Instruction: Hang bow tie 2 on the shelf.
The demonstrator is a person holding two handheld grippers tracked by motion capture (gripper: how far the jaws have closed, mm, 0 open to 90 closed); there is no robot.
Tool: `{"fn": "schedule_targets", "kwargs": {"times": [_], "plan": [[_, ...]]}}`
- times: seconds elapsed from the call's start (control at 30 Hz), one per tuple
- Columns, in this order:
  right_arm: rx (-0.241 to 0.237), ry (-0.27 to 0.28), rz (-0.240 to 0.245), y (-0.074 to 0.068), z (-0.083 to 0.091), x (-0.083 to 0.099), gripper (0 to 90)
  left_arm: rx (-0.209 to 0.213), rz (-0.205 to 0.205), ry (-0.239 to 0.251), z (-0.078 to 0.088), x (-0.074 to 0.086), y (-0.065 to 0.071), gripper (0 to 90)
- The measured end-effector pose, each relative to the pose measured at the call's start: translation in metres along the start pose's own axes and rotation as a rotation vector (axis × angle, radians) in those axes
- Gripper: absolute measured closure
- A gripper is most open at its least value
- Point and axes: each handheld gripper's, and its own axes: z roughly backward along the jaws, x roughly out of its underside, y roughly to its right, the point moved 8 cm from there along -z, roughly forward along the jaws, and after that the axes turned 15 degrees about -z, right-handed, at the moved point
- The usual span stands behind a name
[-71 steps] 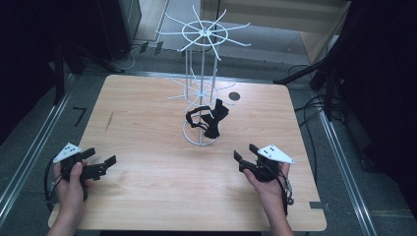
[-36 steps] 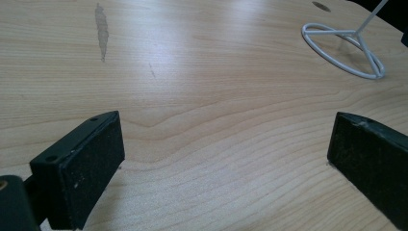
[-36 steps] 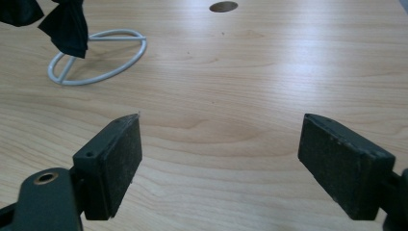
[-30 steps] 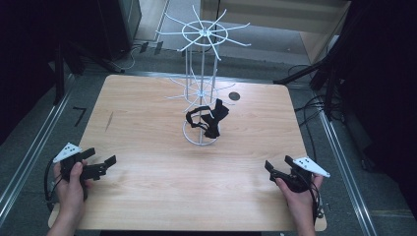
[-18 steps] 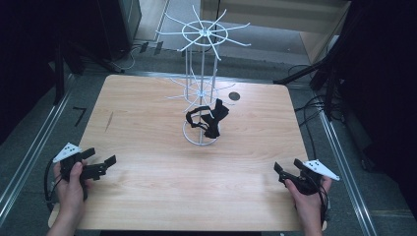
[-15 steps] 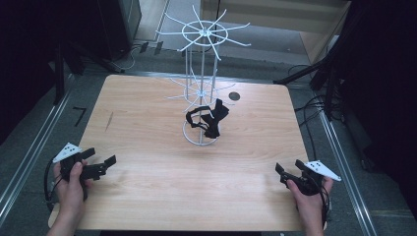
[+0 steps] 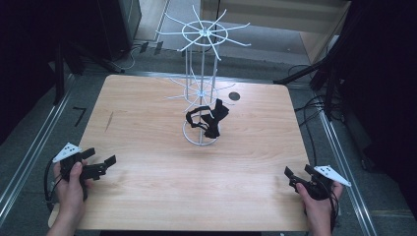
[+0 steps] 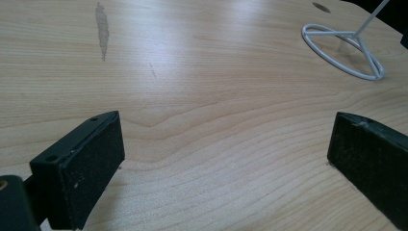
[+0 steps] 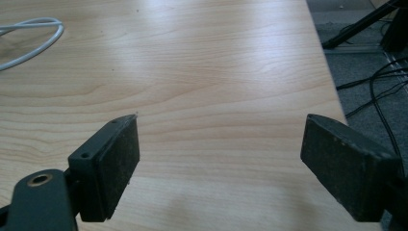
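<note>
1. Both grippers sit at the near corners of the pale wooden table (image 7: 147, 206), well apart from the work: the left gripper (image 7: 102, 166) and the right gripper (image 7: 295, 178) each have jaws spread wide, holding nothing.
2. The thing to go for is the black strappy item (image 7: 206, 118), perhaps a headset, hanging low on the white wire spinner rack (image 7: 202, 88) at mid-table.
3. I'd bring one gripper in level and pinch a single strap.
4. Lift it clear along the wire arm without tugging, since the rack looks light enough to tip.
</note>
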Motion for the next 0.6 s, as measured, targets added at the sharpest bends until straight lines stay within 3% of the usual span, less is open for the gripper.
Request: {"fn": "schedule_targets", "kwargs": {"times": [0.6], "plan": [[0.020,0.018,-0.031,0.024,0.031,0.008,14.6,-0.002,-0.001,-0.003,0.000,0.000,0.000,0.0]]}}
